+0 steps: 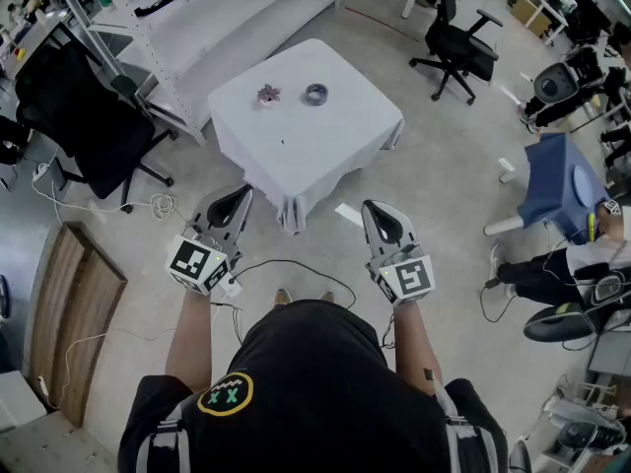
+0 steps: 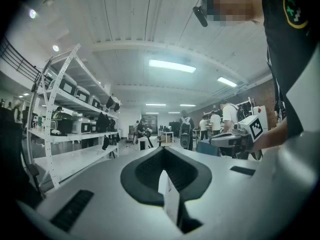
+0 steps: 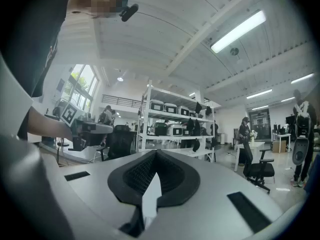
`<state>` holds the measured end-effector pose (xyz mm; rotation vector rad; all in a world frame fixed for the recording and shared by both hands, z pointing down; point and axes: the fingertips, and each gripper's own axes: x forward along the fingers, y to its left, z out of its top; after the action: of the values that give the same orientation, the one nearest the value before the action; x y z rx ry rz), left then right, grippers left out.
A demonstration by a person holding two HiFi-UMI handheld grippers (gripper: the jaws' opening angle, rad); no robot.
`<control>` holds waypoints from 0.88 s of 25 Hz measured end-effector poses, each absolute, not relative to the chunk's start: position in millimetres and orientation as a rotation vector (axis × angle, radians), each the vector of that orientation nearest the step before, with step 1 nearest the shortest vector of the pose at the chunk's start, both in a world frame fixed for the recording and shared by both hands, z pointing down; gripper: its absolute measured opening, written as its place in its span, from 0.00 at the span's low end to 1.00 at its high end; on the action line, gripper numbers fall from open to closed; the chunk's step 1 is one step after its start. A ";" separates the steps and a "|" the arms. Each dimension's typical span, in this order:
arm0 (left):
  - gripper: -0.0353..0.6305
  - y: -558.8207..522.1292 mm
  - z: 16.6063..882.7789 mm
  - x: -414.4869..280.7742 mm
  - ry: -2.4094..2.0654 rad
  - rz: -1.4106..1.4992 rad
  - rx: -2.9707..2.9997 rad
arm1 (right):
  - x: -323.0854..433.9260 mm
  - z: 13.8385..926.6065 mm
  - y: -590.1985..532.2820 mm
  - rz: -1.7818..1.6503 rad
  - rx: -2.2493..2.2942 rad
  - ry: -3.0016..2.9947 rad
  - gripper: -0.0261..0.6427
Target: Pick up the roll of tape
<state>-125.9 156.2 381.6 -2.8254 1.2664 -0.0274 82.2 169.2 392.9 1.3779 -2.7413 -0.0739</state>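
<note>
The roll of tape [image 1: 315,94] is a small grey-blue ring lying flat on a white-clothed table [image 1: 325,156] some way ahead of me. A small purple object [image 1: 268,93] lies just left of it. My left gripper [image 1: 242,195] [image 2: 162,149] and right gripper [image 1: 371,208] [image 3: 155,153] are held level over the floor, well short of the table. Both have their jaws together with nothing between them. Neither gripper view shows the tape.
White shelving [image 1: 207,18] stands behind and left of the table. Black office chairs [image 1: 89,116] [image 1: 458,47] stand at the left and far right. Cables [image 1: 296,264] trail on the floor at my feet, a wooden board [image 1: 69,304] lies at the left, and a seated person [image 1: 572,264] is at the right.
</note>
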 end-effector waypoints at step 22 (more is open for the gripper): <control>0.08 159.2 381.9 -125.1 1.262 -0.035 -2.822 | 83.2 404.3 168.4 -0.060 1.369 -2.733 0.07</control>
<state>-125.1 159.2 381.9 -2.8222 1.2623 -0.0355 83.2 168.4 404.3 1.3686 -2.7329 -0.0600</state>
